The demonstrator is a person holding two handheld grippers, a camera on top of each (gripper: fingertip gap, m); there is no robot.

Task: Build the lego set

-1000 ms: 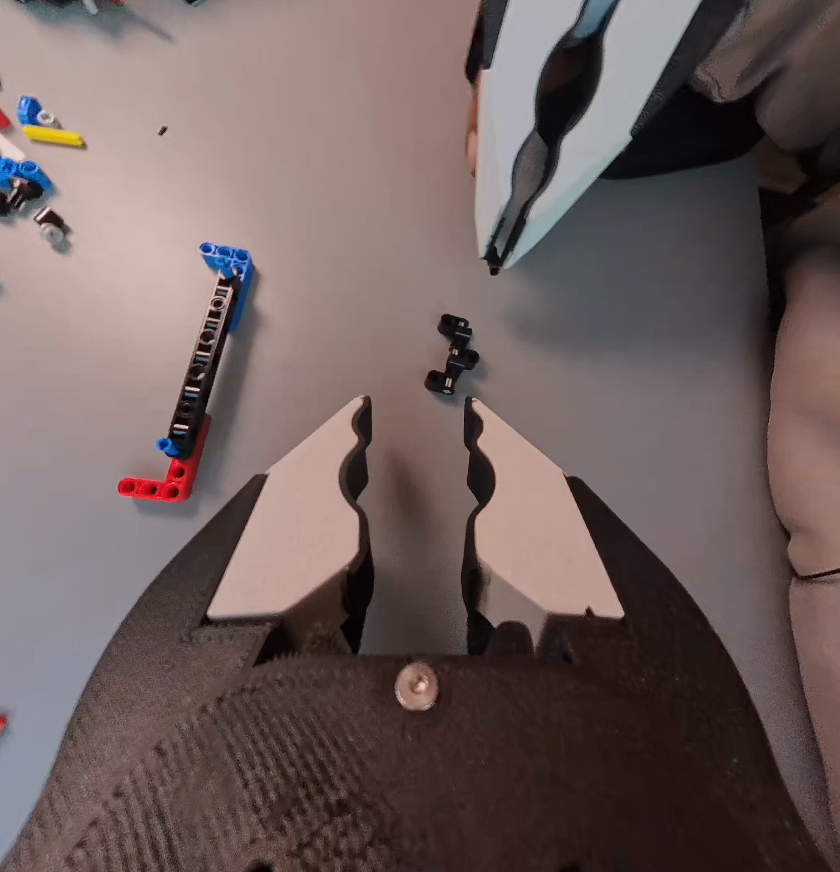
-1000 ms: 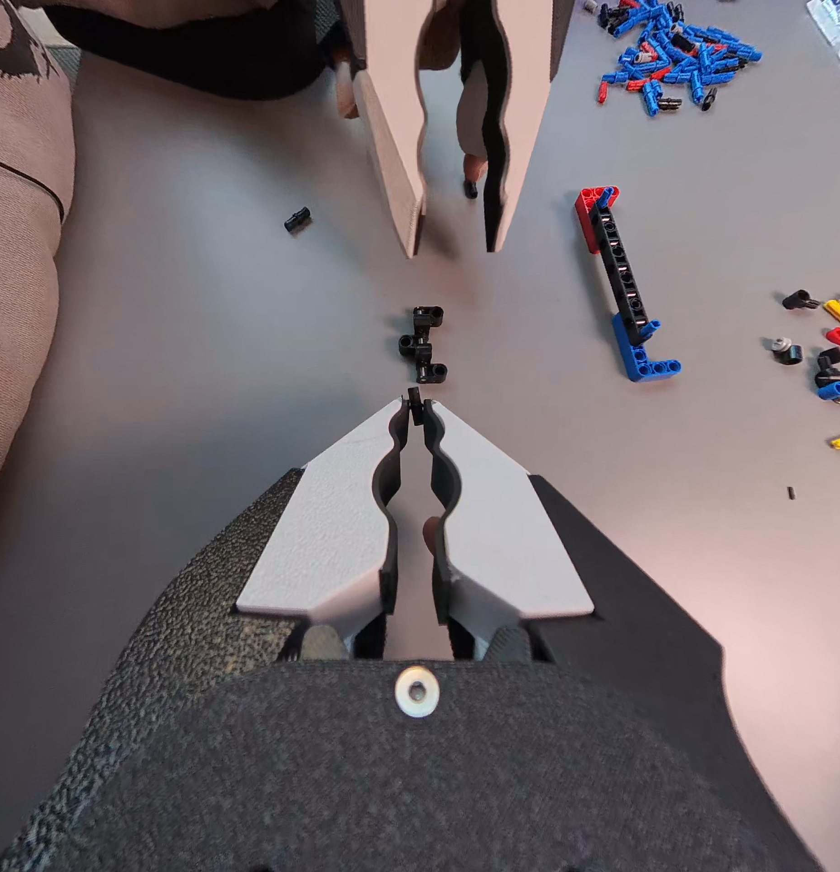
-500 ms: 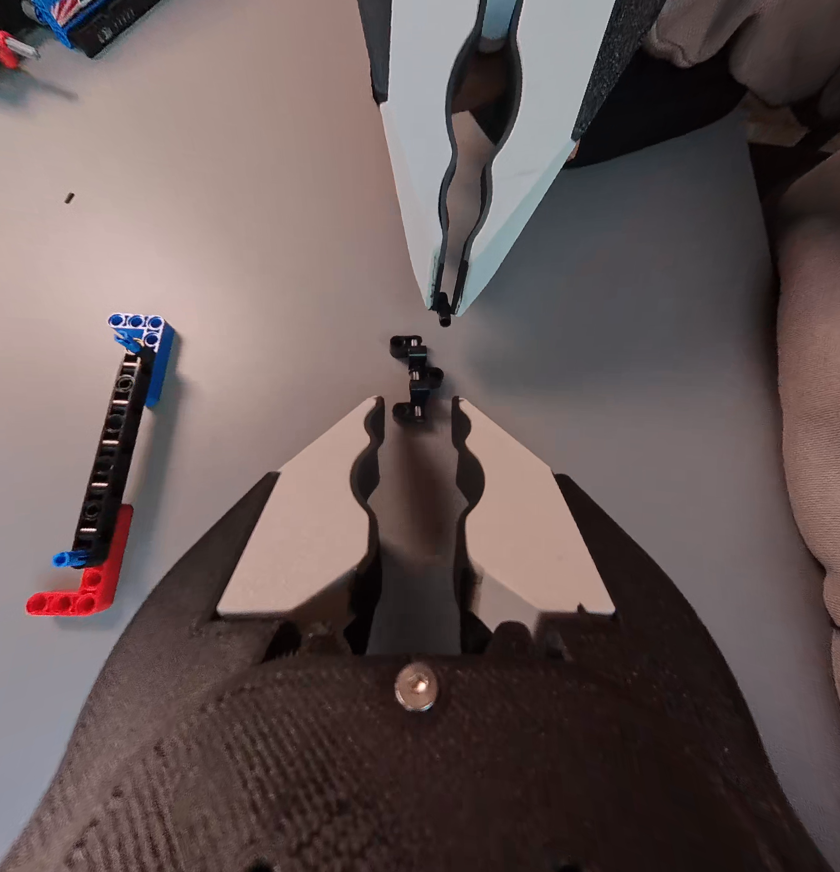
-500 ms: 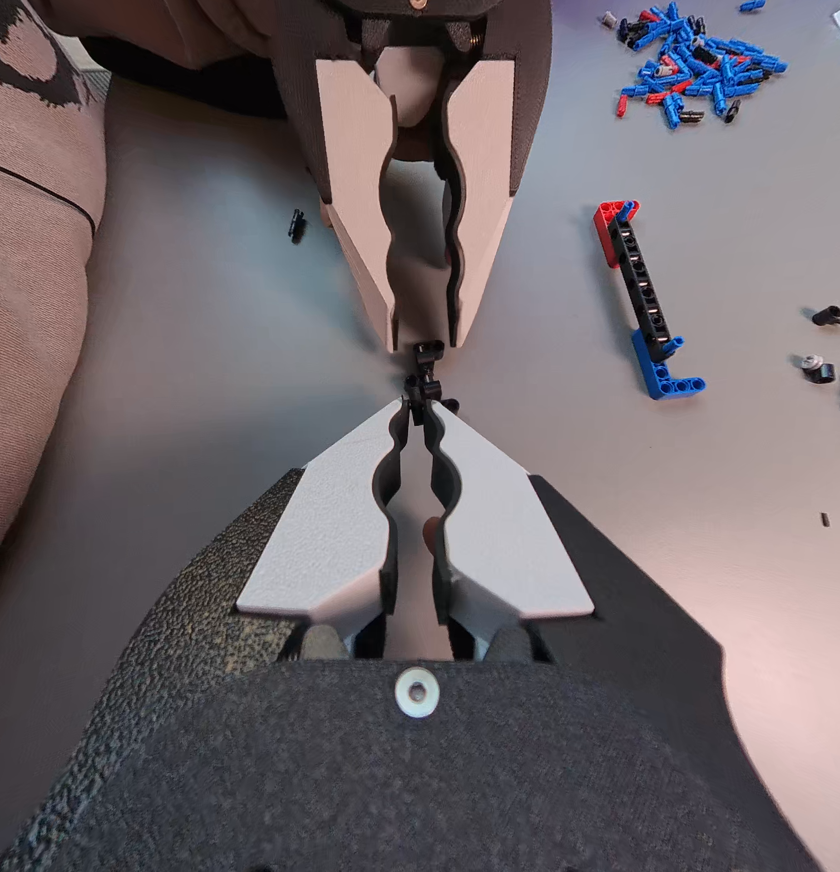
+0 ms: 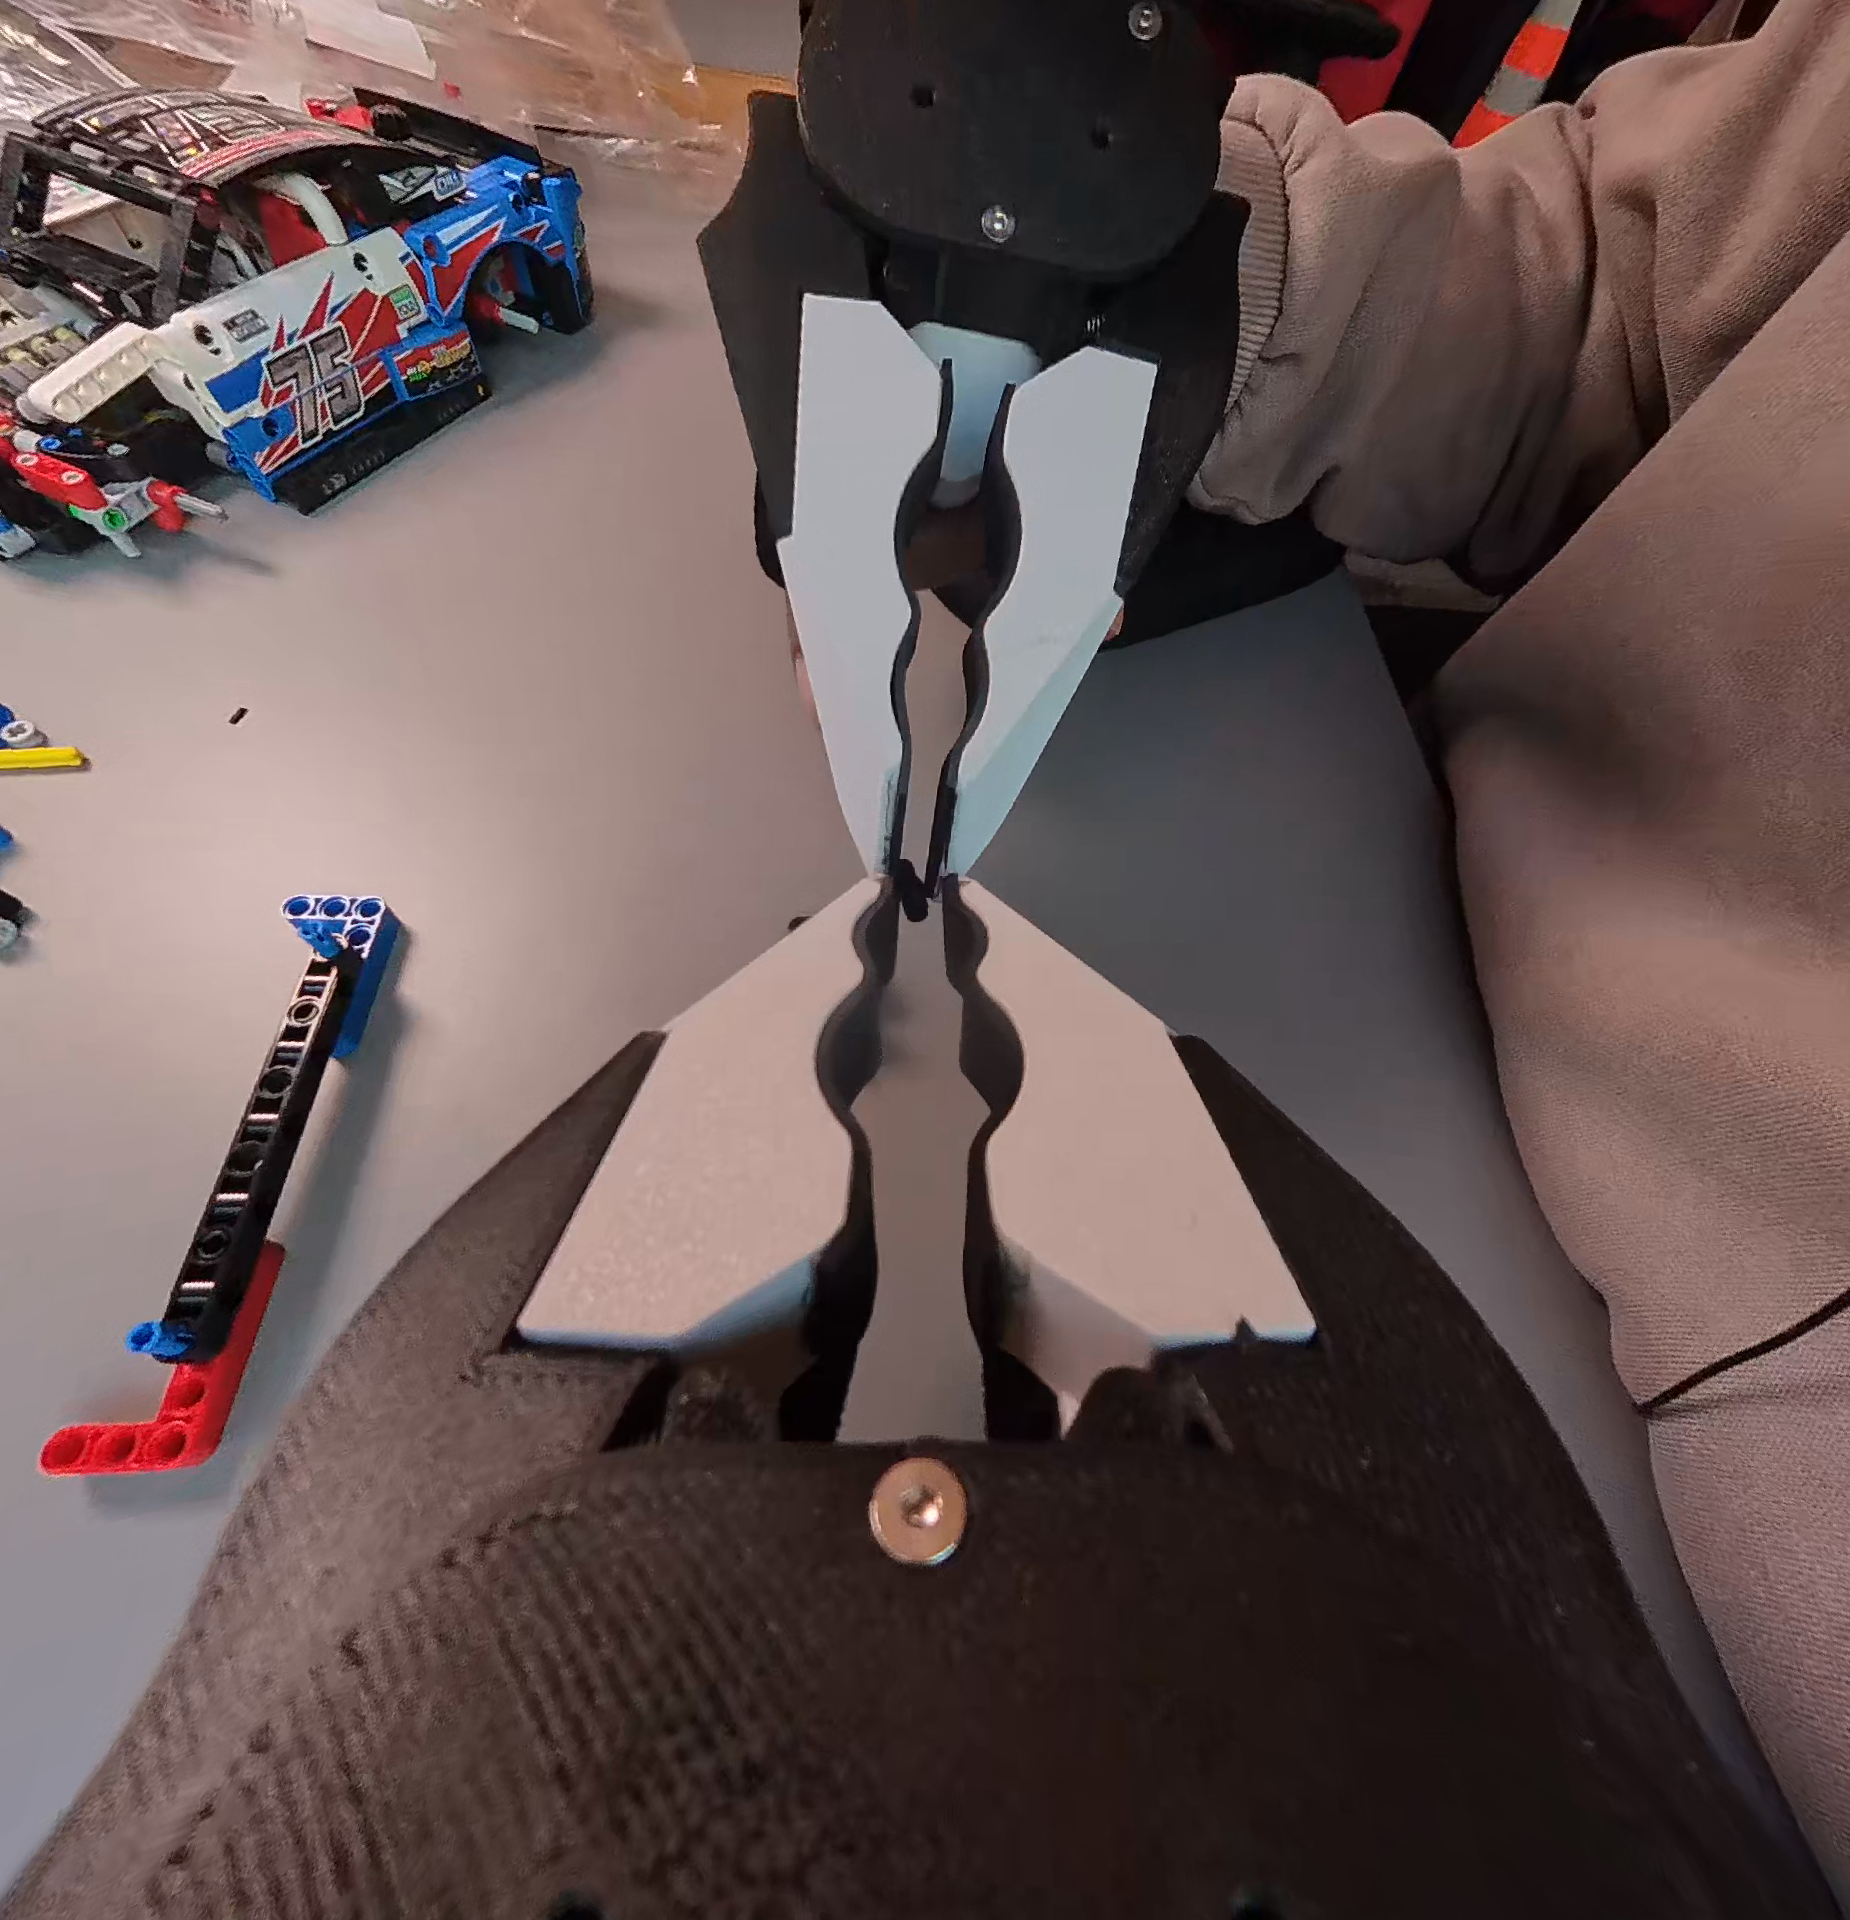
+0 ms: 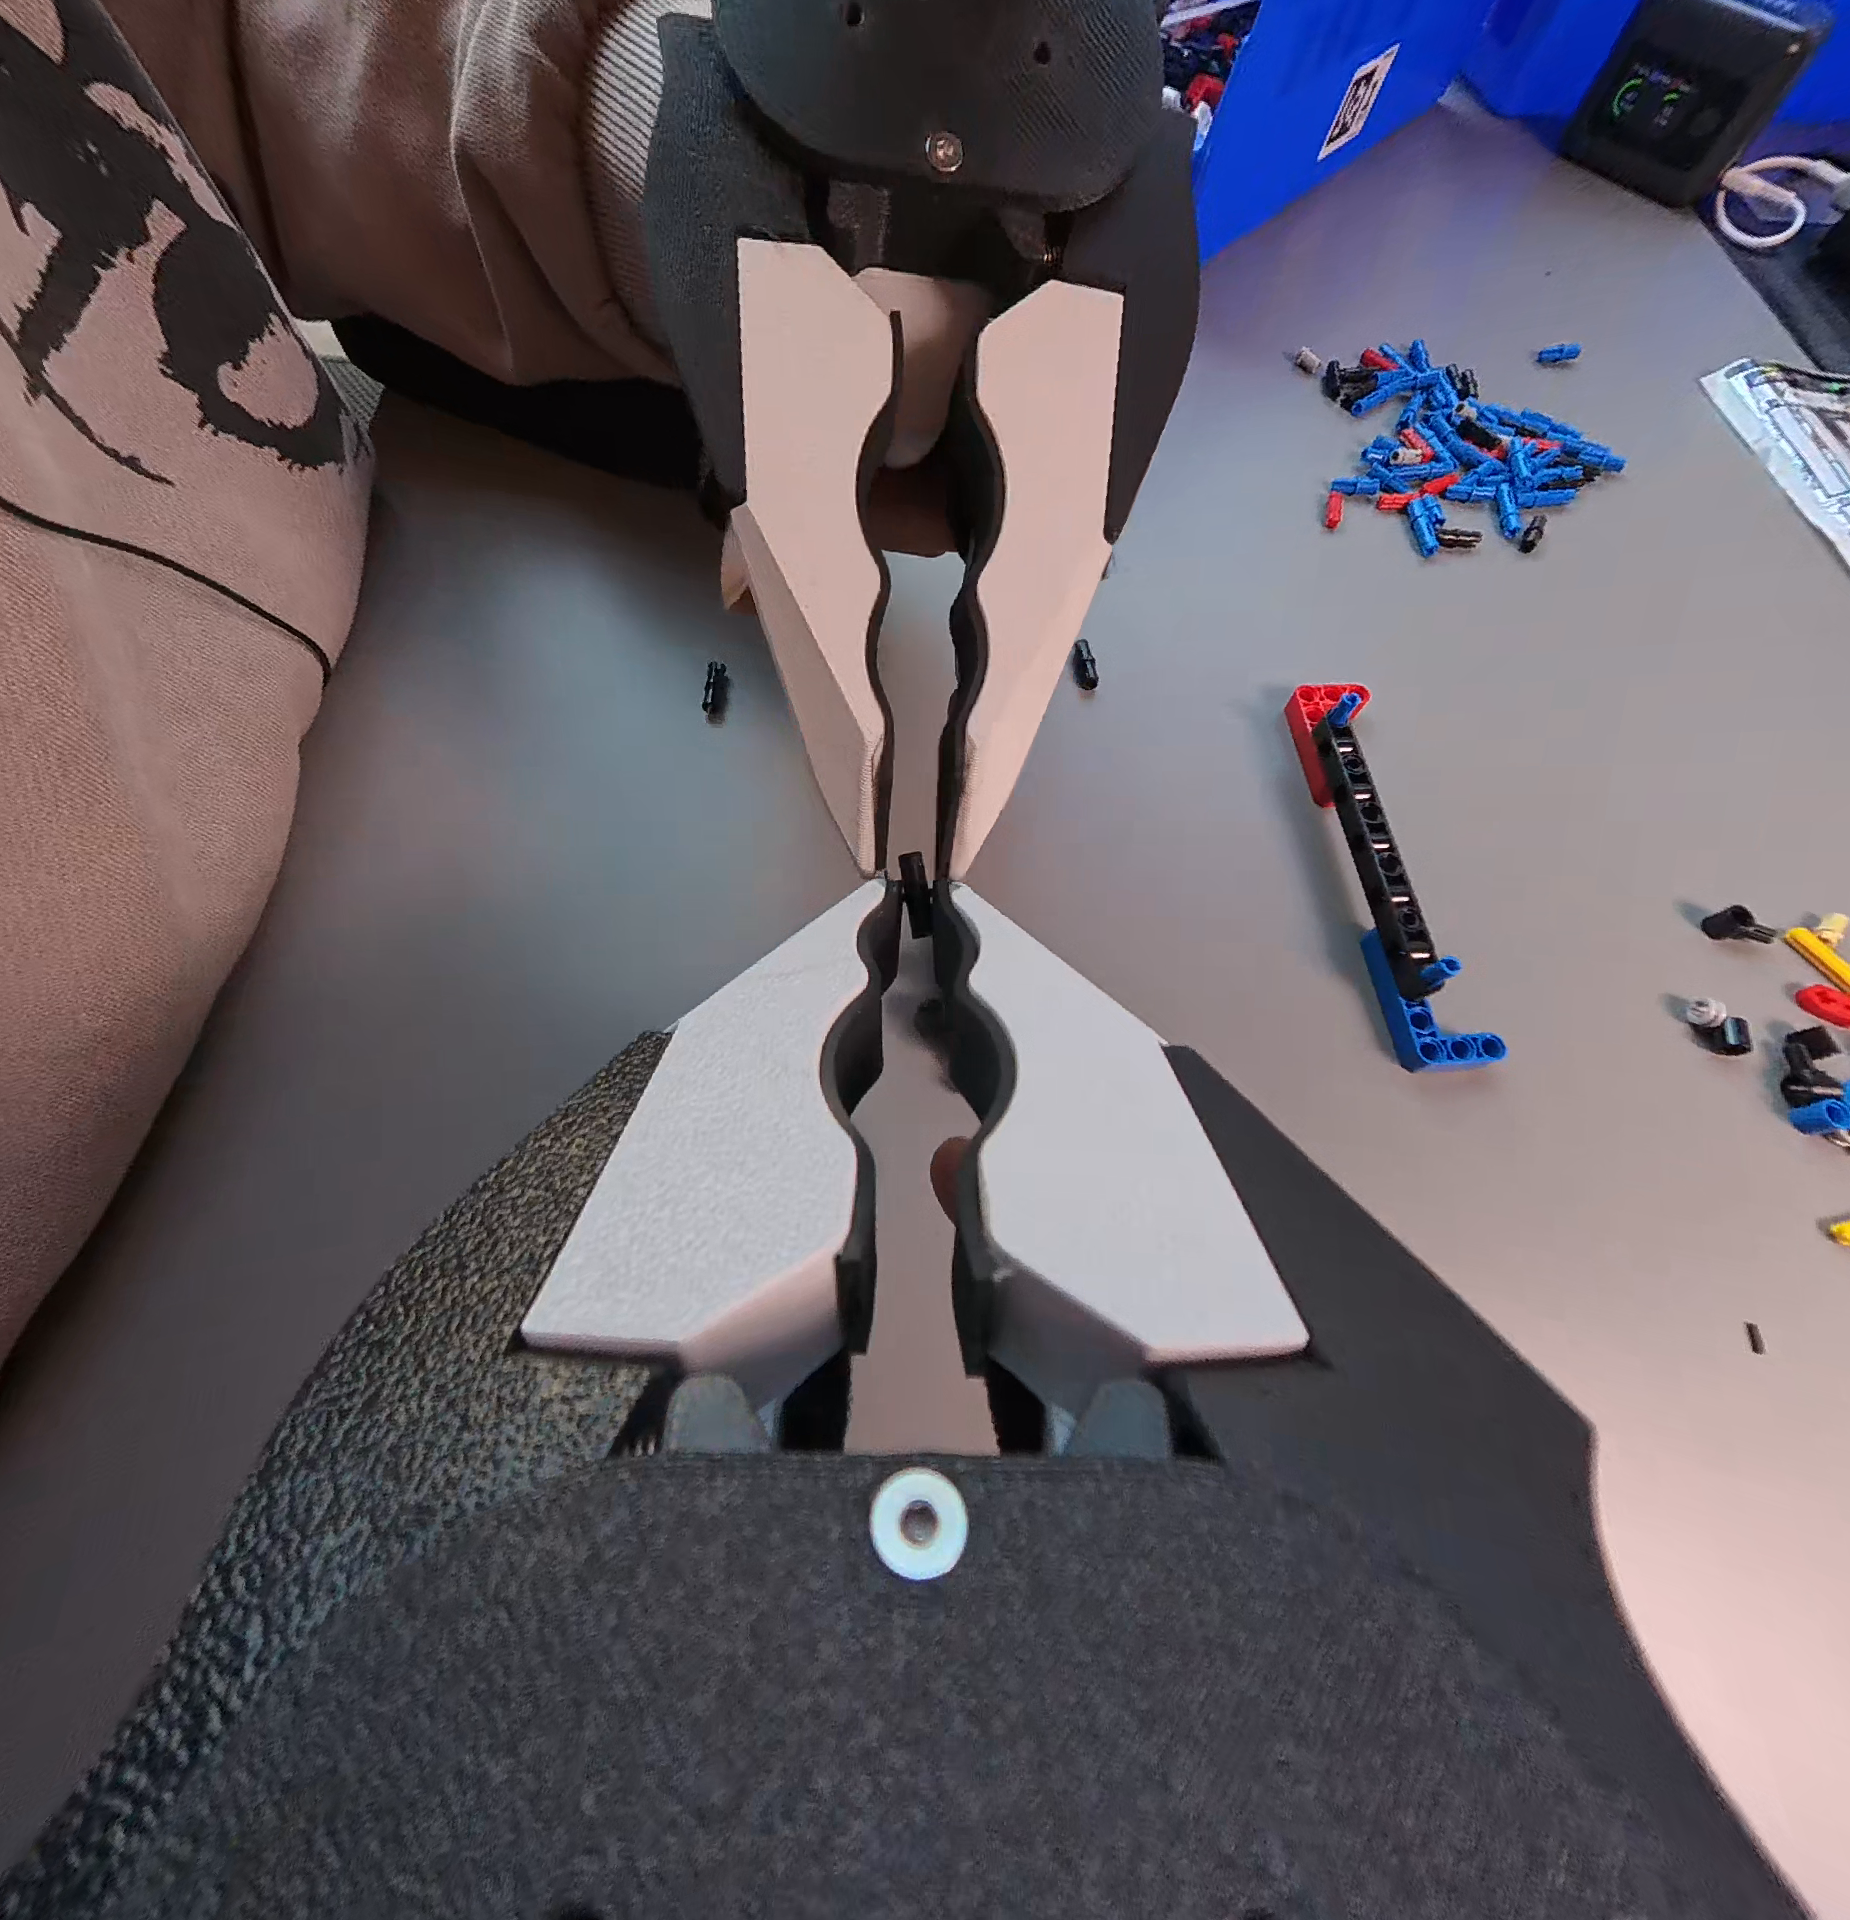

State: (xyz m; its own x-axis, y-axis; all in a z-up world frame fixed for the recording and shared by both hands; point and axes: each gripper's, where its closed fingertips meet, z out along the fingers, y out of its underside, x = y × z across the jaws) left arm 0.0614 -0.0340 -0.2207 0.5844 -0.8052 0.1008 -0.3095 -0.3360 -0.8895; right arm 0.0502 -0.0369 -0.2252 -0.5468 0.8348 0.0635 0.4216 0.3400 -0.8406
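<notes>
The small black connector piece (image 6: 912, 896) sits between the two grippers' tips, which meet nose to nose. The left gripper (image 5: 916, 883) is nearly closed around it, a narrow gap remaining. The right gripper (image 6: 910, 885) pinches a black pin at its tips.

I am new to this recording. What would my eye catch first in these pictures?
First, the left gripper and right gripper meeting tip to tip at the centre, with a small black piece between them. Then the racing car model at far left, and the black beam assembly on the grey table.
</notes>
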